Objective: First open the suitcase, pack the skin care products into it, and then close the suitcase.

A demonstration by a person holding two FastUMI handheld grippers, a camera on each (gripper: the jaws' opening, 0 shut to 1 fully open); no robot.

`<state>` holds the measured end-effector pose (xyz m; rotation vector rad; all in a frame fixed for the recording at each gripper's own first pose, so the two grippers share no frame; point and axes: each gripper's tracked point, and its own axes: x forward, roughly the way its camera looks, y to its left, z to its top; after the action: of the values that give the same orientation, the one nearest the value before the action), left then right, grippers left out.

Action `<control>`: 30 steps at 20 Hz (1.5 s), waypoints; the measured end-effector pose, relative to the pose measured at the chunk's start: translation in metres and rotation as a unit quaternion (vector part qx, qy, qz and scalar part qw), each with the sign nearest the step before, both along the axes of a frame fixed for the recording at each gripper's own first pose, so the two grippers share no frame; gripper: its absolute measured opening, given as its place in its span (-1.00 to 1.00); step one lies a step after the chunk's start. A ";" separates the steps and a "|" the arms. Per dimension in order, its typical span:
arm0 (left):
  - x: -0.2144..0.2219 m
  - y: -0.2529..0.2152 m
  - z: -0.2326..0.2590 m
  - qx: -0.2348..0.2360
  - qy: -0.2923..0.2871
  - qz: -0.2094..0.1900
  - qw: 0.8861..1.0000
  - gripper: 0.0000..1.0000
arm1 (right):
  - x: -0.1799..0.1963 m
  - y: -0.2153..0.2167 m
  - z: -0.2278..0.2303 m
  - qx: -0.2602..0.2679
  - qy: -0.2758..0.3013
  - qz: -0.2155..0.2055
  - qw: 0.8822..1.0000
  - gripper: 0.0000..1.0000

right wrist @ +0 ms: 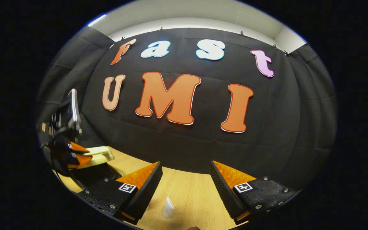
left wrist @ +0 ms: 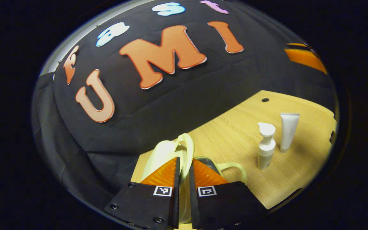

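Since the suitcase (left wrist: 166,153) is a small cream shell of what looks like rigid plastic, it should feel light and stiff, a little slick, and best taken by its thin looped handle (left wrist: 187,150) or lid edge. It sits at the lower centre of the left gripper view, where the left gripper (left wrist: 184,174) has its fingers nearly together, clenched on that handle strip. To the right of that frame a white pump bottle (left wrist: 266,147) and a white tube (left wrist: 288,131) stand upright on the wooden table (left wrist: 235,134), close together and apart from the case; both look light and easily toppled. In the right gripper view the right gripper (right wrist: 185,179) hangs released, jaws wide, with a white tip (right wrist: 168,207) low between them, possibly the pump's nozzle.
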<state>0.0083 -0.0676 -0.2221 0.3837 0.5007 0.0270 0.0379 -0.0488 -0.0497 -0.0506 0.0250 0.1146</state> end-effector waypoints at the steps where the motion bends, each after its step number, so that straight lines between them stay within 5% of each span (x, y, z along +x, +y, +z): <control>1: 0.002 0.003 0.003 -0.010 -0.011 0.011 1.000 -0.70 | 0.001 0.002 0.001 -0.004 -0.001 0.000 1.000 0.91; 9: 0.007 0.058 0.016 -0.024 -0.064 0.119 0.991 -0.70 | 0.005 0.023 0.006 -0.010 0.005 -0.033 0.999 0.92; 13: 0.007 0.068 0.010 -0.057 -0.067 0.142 0.986 -0.70 | 0.006 0.037 0.012 -0.023 0.003 -0.038 0.999 0.92; 26: 0.003 0.081 -0.047 -0.074 0.059 0.264 0.960 -0.70 | 0.011 0.063 0.017 -0.044 0.013 -0.054 0.997 0.92; 30: 0.012 0.074 -0.021 -0.074 0.103 0.284 0.950 -0.75 | 0.009 0.076 0.019 -0.047 0.013 -0.049 0.998 0.92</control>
<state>0.0203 0.0067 -0.2435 0.0831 0.8029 0.5094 0.0469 0.0272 -0.0307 -0.1414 0.0579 0.0162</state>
